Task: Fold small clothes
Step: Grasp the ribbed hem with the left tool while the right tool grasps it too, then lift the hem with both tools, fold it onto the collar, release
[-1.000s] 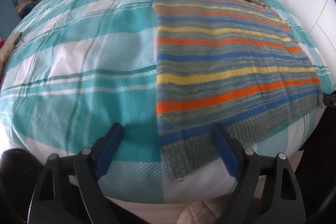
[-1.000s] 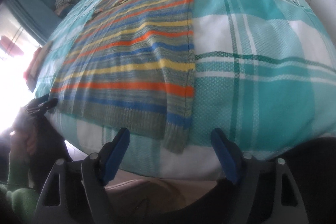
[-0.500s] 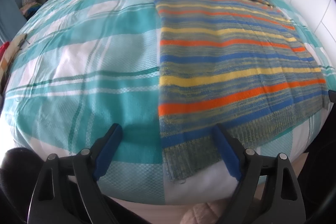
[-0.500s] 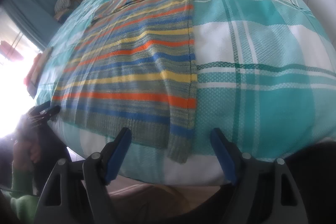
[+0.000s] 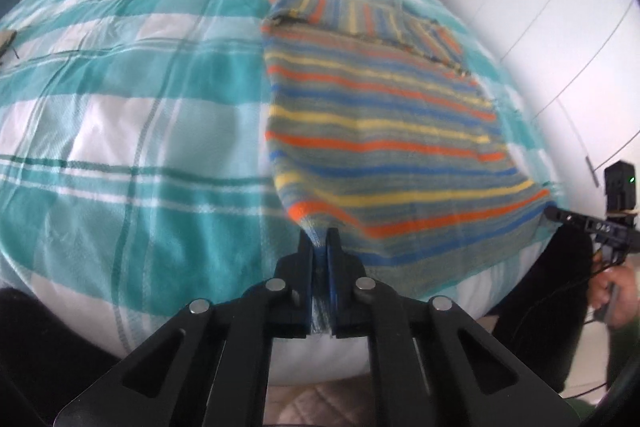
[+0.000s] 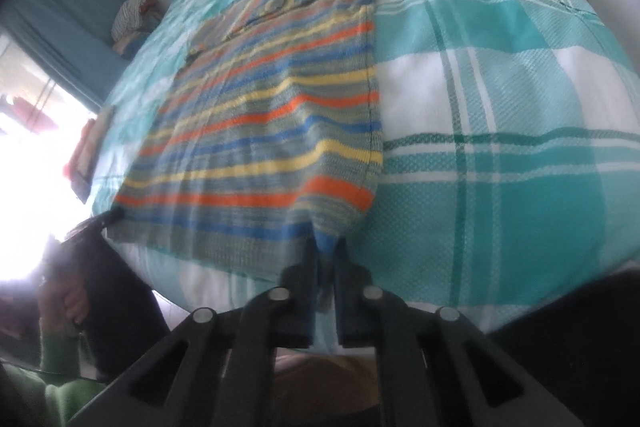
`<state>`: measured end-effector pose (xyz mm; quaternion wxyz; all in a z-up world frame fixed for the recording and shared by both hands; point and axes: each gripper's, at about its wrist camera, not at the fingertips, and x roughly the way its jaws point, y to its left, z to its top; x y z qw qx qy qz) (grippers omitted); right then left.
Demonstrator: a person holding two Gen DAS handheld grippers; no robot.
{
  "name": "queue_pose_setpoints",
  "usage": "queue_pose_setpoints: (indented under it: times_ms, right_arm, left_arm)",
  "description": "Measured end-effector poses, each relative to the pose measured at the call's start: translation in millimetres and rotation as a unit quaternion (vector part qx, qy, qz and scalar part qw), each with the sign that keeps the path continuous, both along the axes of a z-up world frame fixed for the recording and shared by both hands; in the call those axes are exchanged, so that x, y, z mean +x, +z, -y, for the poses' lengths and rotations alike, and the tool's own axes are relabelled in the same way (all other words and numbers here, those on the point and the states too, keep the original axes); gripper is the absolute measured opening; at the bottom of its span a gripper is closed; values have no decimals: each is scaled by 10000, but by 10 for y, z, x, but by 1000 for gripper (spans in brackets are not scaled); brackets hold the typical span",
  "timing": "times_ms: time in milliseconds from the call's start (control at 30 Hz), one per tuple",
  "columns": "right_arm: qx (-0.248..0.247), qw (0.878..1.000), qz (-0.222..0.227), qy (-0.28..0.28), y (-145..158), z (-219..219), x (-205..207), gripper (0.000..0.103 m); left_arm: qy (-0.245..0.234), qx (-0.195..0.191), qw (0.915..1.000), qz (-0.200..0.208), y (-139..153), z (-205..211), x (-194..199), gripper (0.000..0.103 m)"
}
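Observation:
A striped knitted sweater point(image 5: 380, 131) in orange, blue, yellow and grey lies flat on the bed, its sleeves folded across the far end. My left gripper point(image 5: 320, 247) is shut on the sweater's near left hem corner, which is pulled up off the cover. In the right wrist view the same sweater point(image 6: 272, 131) spreads to the left, and my right gripper point(image 6: 326, 259) is shut on its near right hem corner, also lifted a little. The right gripper point(image 5: 592, 223) shows at the far right edge of the left wrist view.
The bed cover point(image 5: 120, 131) is a teal and white plaid that reaches all around the sweater. White wardrobe doors point(image 5: 540, 7) stand along the right side. A blue curtain point(image 6: 60, 7) and a bright window are on the left. A hand in a green sleeve point(image 6: 60, 343) holds the other gripper.
Both grippers went from wide open over the hem to shut on its two near corners. Both have risen a little, and the pinched hem corners have come up off the bed cover.

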<state>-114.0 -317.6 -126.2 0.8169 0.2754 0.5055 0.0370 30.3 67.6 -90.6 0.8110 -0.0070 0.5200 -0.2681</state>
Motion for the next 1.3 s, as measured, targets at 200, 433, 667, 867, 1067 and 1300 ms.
queue_pose_setpoints:
  times_ms: [200,433,667,867,1067,1300]
  right_arm:
    - [323,9958,802,-306,321,357,576,7]
    - [435,9887,1160,-843,379,928,1932,7]
    - [759,9838,813,-1409,79,1513,3186,7]
    - [1335,9702,879,-1822,-258,1885,3676,18]
    - [1024,9758,1199,-1518,69,1951,3583,32]
    - [821,9949,-418,421,-161,1106,3994,34]
  left_arm:
    - [152,-1142,9933,135,268,114,905,4]
    - [803,-1722,9817,101,211,450,2354,4]
    - [1198,-1201,9855,-42,-80,889,3417,4]
    - [1870,-1050,9766,-188,-302,873,3978,29]
    - [1771,-1187,9767,223,-14,601,3770,69]
    - [-376,-768,9925,-876,-278,1301,3510,84]
